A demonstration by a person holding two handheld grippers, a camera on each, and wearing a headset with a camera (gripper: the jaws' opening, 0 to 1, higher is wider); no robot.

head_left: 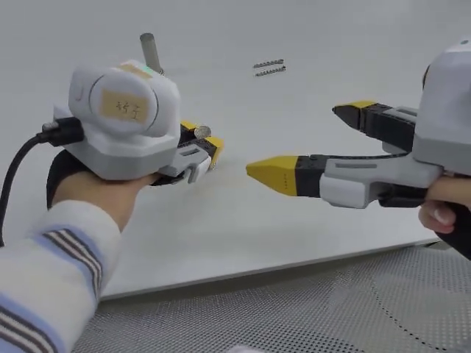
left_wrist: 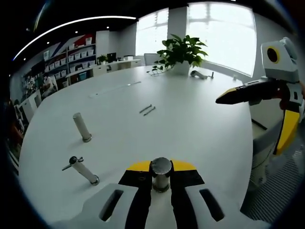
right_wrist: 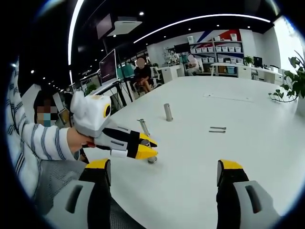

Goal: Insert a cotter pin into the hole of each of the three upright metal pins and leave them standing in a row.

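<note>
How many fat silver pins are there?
3. The held pin is clamped in the left gripper. A bare pin stands farther out on the white table. A third pin stands nearer, with a cotter pin through its top. None seems hidden.

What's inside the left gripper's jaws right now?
A metal pin, clamped upright by the left gripper. Its round top shows above the jaws. They cover the shaft where they grip, so I can't see its hole.
</note>
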